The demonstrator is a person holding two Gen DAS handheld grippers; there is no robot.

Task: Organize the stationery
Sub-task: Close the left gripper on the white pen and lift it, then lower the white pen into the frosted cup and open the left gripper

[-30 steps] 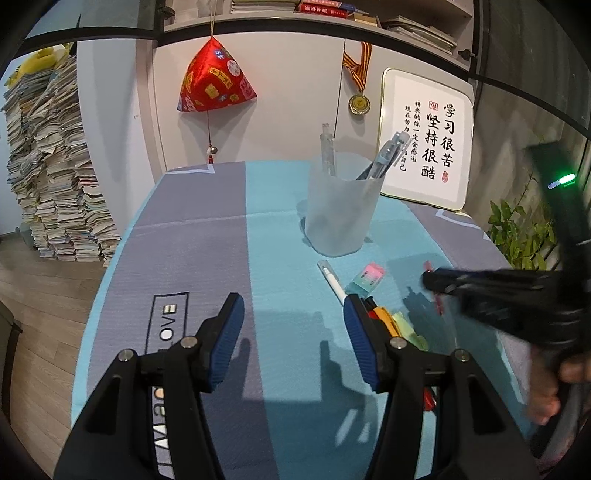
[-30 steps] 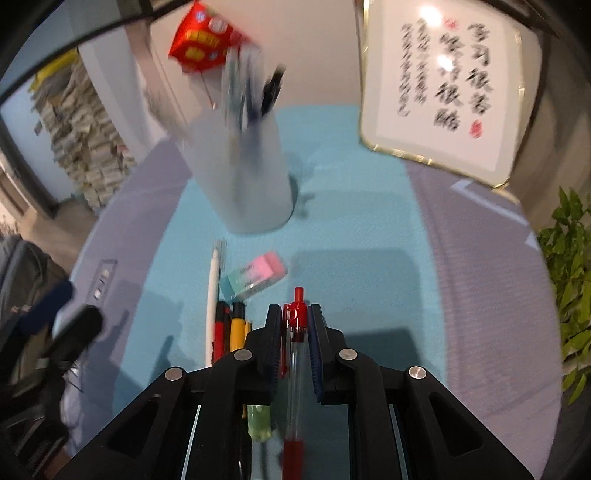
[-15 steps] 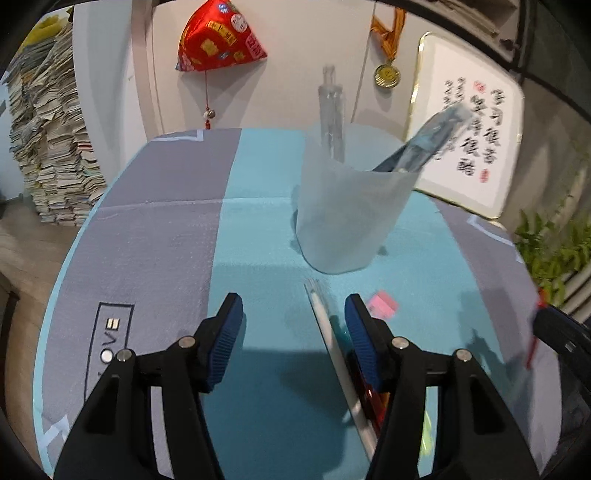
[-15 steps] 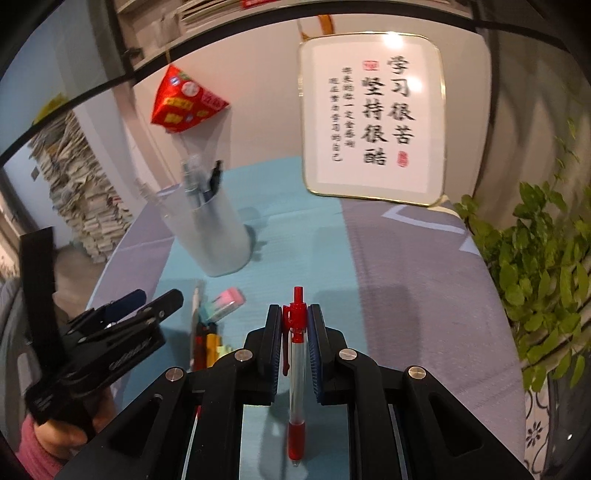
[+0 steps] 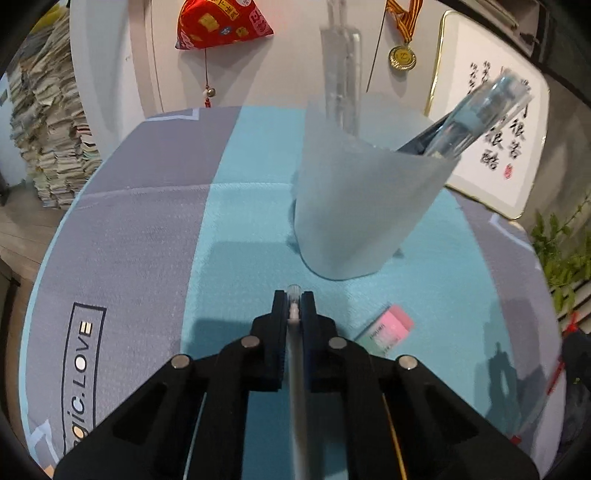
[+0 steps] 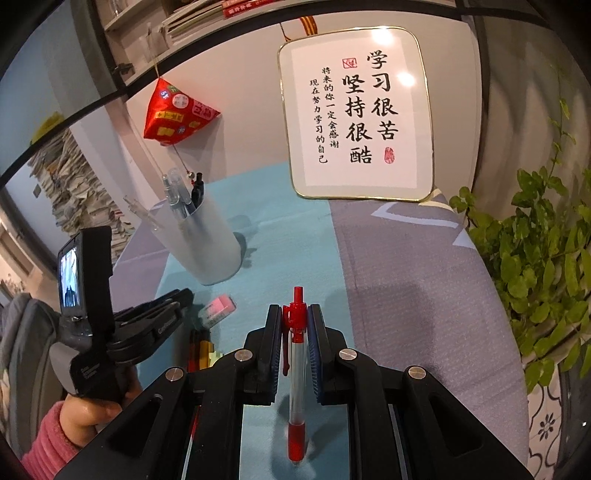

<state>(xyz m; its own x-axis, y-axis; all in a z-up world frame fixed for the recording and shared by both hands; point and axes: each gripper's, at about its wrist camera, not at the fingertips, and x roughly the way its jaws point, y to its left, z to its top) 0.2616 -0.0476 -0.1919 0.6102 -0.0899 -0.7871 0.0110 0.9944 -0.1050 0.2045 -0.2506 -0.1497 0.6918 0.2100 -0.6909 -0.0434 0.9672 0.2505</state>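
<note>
My left gripper (image 5: 293,295) points down at the teal table mat (image 5: 240,288), its jaws closing tight, pads pressing a white pen (image 5: 297,369) that lies lengthwise between them. Just beyond its tip stands a frosted pen cup (image 5: 362,206) holding several pens. A pink and green eraser (image 5: 388,328) lies to the right of the fingers. My right gripper (image 6: 295,314) is shut on a red pen (image 6: 296,369), held above the mat, clip end forward. The right wrist view also shows the left gripper (image 6: 184,295), the pen cup (image 6: 207,243), the eraser (image 6: 218,308) and several markers (image 6: 201,350) on the mat.
A framed calligraphy board (image 6: 358,114) leans on the wall behind the table. A potted plant (image 6: 535,258) stands off the right edge. A red pouch (image 5: 221,22) and a medal (image 5: 402,57) hang on the wall. Stacked papers (image 5: 48,136) rise at the left. A hand in a pink sleeve (image 6: 55,439) grips the left tool.
The left gripper moved toward the pen cup, came down over the white pen and went from wide open to shut on it. The right gripper drew back and up with the red pen.
</note>
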